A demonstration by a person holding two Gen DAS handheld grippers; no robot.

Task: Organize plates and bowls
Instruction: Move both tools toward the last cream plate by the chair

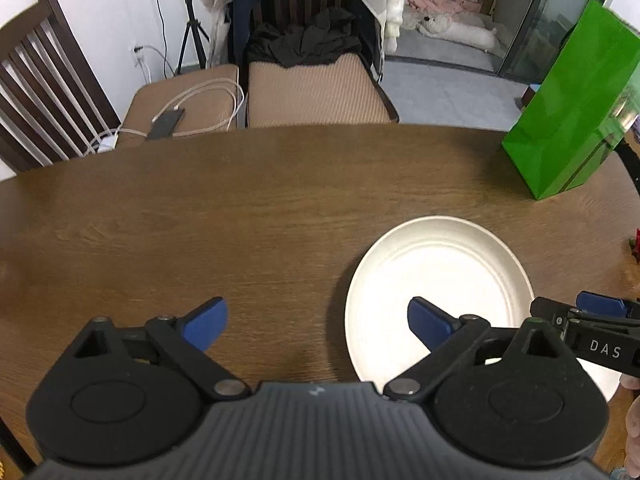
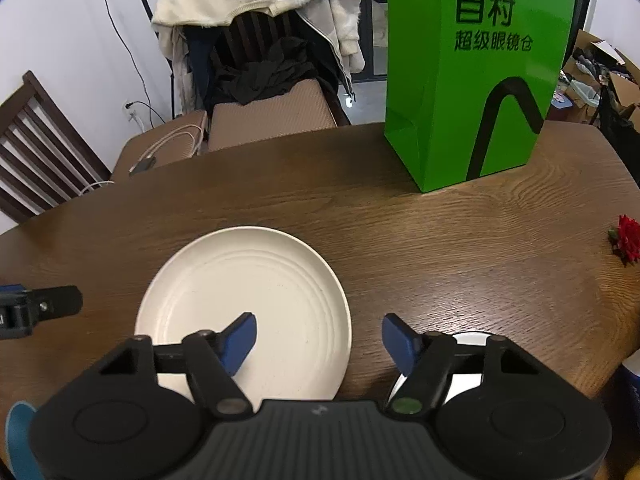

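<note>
White plate (image 2: 256, 296), wood table (image 2: 440, 240) — green bag (image 2: 472, 80)

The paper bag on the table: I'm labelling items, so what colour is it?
Bright green paper bag with black print, clearest in the right wrist view.

Matt cream plate (image 2: 244, 304) on grained wooden table (image 2: 460, 264).

Green paper bag (image 2: 476, 80) upright on wooden table (image 2: 460, 248), red flower (image 2: 628, 238) near its right edge.
</note>
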